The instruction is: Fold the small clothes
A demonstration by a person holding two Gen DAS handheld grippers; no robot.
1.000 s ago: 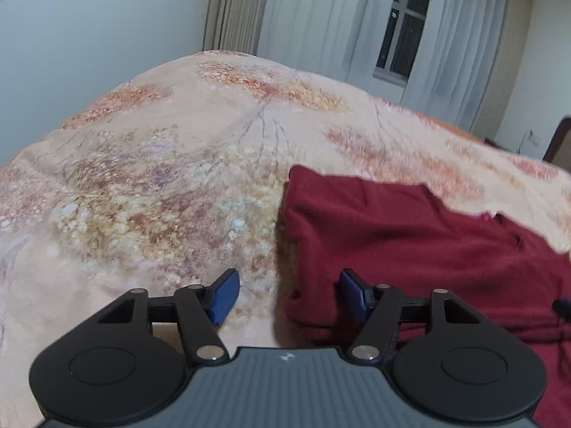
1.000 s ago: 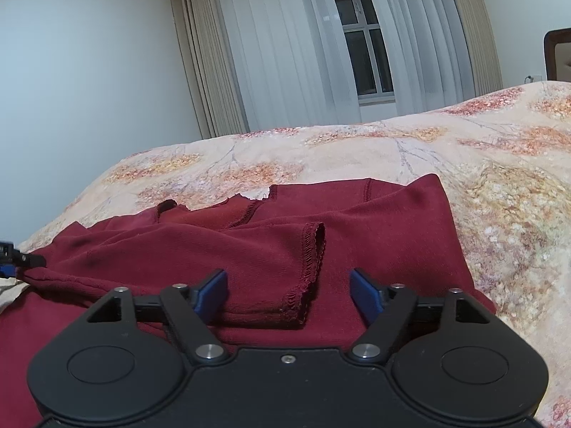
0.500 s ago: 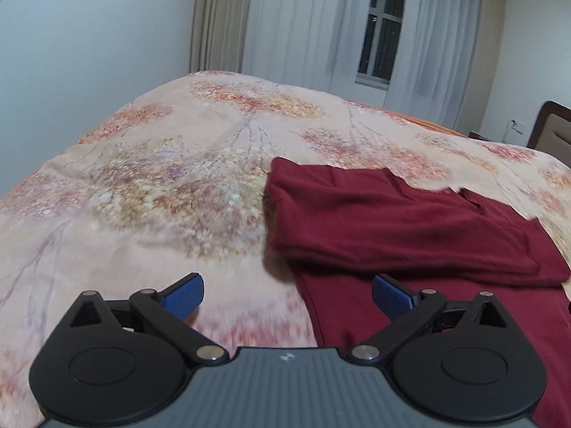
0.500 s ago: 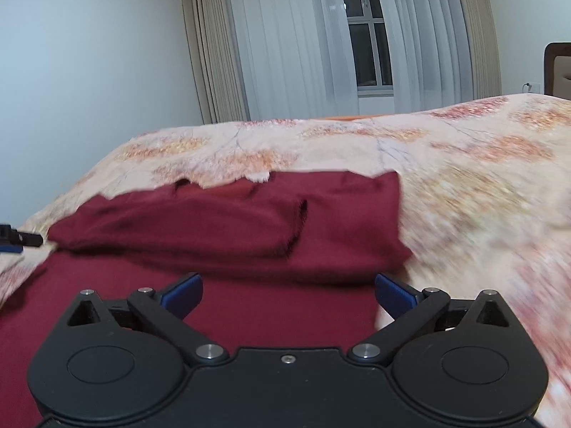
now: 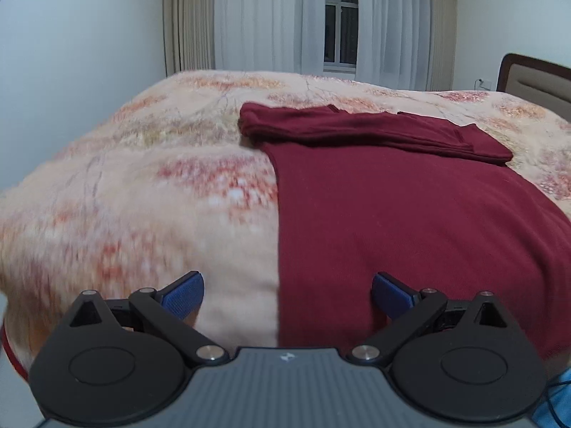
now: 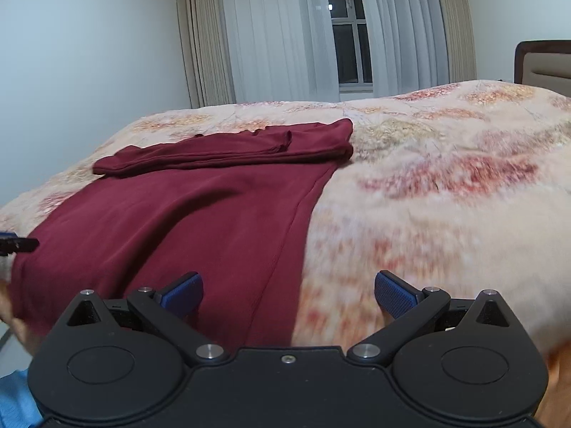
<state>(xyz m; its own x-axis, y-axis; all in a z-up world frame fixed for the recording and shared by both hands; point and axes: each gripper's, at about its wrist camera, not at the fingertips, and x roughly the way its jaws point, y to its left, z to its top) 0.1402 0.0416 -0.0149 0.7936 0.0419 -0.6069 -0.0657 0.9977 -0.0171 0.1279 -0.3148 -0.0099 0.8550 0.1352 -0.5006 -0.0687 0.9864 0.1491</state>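
Note:
A dark red garment (image 5: 410, 214) lies spread on the bed, its far part folded over into a thick band (image 5: 357, 128). My left gripper (image 5: 287, 294) is open above the garment's near left edge, nothing between its blue pads. In the right wrist view the same garment (image 6: 185, 221) fills the left half, with the folded band (image 6: 228, 149) at the far end. My right gripper (image 6: 288, 294) is open over the garment's near right edge, also empty. The tip of the left gripper (image 6: 18, 244) pokes in at the left border.
The bed carries a cream cover with orange and red flower print (image 5: 142, 185). A white wall, curtains and a window (image 5: 340, 25) stand behind it. A padded headboard (image 5: 535, 82) is at the right. Light blue cloth (image 6: 14, 403) shows at the lower edge.
Both grippers have pulled back from the folded band toward the garment's near end and their jaws have spread wider. The folded part now lies far off, left on the bed.

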